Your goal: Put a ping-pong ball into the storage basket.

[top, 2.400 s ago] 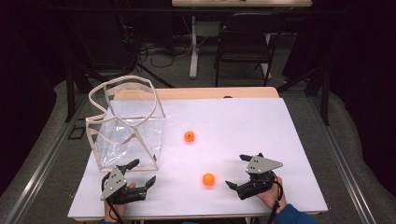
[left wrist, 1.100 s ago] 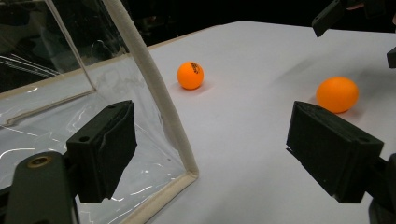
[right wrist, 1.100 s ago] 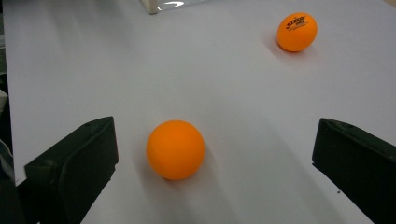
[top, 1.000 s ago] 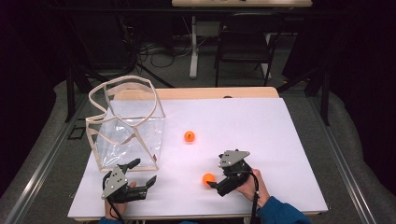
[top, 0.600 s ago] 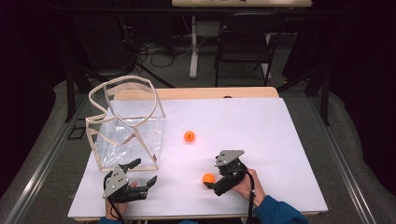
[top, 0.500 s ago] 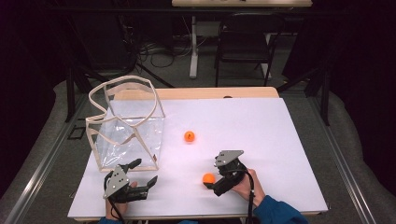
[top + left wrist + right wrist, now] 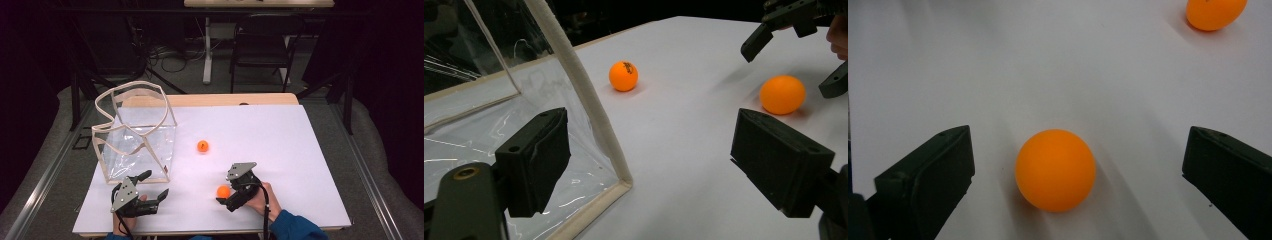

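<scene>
Two orange balls lie on the white table top. The near ball rests on the table between the jaws of my right gripper, which is open with a gap on each side of the ball. The far ball sits alone mid-table. My left gripper is open and holds nothing, at the front left beside the bag's corner. In the left gripper view the near ball and the right gripper show at the upper right.
A clear plastic bag with a cream trim stands open-topped at the table's left. The table's front edge runs just under both hands. A chair and cables sit on the floor beyond the far edge.
My right gripper has moved left across the table to the near ball, and its open jaws now stand on either side of it. The left gripper and both balls have stayed put.
</scene>
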